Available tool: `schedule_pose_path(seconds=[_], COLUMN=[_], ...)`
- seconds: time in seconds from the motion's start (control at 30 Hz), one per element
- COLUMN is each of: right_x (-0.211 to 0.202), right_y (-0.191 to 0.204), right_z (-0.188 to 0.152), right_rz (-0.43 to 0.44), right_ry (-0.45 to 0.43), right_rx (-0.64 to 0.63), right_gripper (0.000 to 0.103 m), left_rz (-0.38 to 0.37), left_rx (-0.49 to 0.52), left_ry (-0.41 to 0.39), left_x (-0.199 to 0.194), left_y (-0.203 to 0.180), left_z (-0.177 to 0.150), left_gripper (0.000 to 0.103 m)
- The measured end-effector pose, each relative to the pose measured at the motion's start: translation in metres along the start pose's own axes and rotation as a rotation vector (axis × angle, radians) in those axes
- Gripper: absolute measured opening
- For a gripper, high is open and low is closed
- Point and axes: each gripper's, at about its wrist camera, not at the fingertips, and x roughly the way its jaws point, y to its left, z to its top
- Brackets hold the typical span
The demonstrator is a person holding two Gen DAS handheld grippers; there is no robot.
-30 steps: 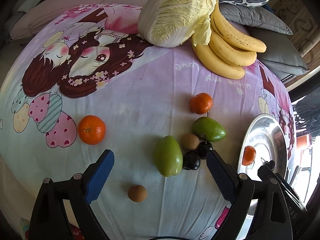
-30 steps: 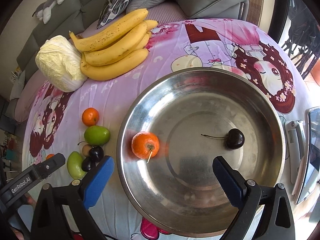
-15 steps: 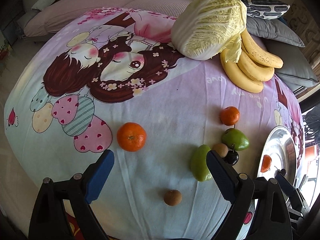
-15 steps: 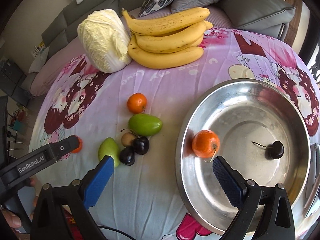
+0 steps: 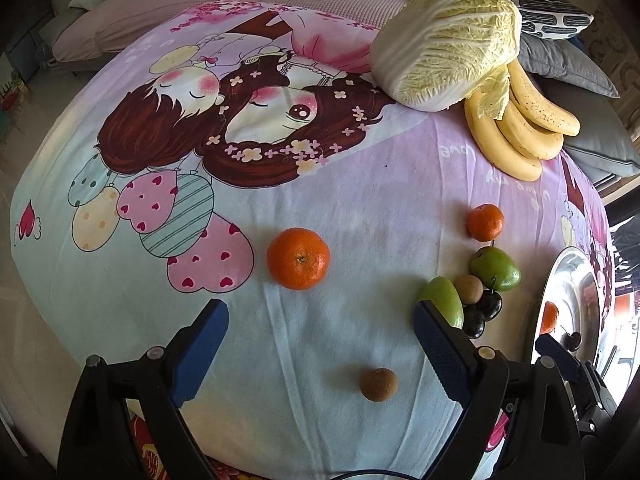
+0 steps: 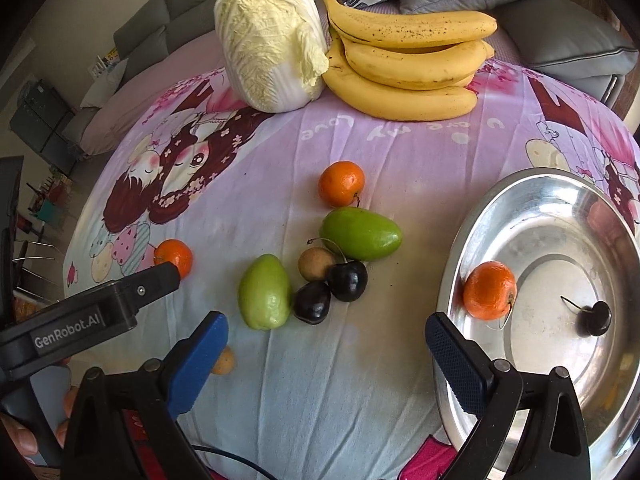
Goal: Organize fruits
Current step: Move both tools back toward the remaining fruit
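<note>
Fruits lie scattered on a table under a pink and pale-blue cartoon tablecloth (image 5: 360, 200) printed with two children, hearts and balloons. From the left wrist view, the left gripper (image 5: 320, 340) hangs with its blue-padded jaws wide apart and holding nothing, just short of a large orange (image 5: 298, 258); a small brown fruit (image 5: 379, 379) sits between the jaws nearer the camera. To the right a smaller orange (image 5: 485, 222), two green fruits, a brown one and dark cherries cluster together, near the rim of a steel bowl (image 5: 568, 280). A napa cabbage (image 5: 448, 40) touches a bunch of bananas (image 5: 520, 132) at the far edge, with a grey sofa and cushions behind. From the right wrist view, the right gripper (image 6: 326, 344) is likewise spread apart and empty, above the cloth between the fruit cluster (image 6: 320, 268) and the bowl (image 6: 500, 208). The bowl holds one orange (image 6: 489, 290) and one cherry (image 6: 596, 317), apart from each other. The left tool's black body reads "GenRobot.AI" (image 6: 66, 333). The cloth's lettering includes "Love".
</note>
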Motion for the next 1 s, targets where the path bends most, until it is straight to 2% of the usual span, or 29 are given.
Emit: schedule_pose_path(seconds=[0.3, 0.5, 0.87, 1.0], right_x=[0.022, 0.025, 0.036, 0.038], right_y=[0.005, 0.006, 0.009, 0.003], right_z=[-0.002, -0.003, -0.003, -0.002], right_rz=[0.000, 0.011, 0.069, 0.060], right_ry=[0.075, 0.085, 0.109, 0.105], right_rx=[-0.024, -0.026, -0.017, -0.001], right_gripper=[0.101, 0.101, 0.101, 0.100], left_rz=[-0.019, -0.054, -0.063, -0.071], left_rx=[-0.012, -0.025, -0.047, -0.049], left_ry=[0.066, 0.119, 0.130, 0.124], left_x=[0.015, 0.025, 0.029, 0.029], left_y=[0.005, 0.003, 0.013, 0.013], left_z=[-0.005, -0.009, -0.010, -0.010], left_gripper=[0.094, 0.093, 0.093, 0.093])
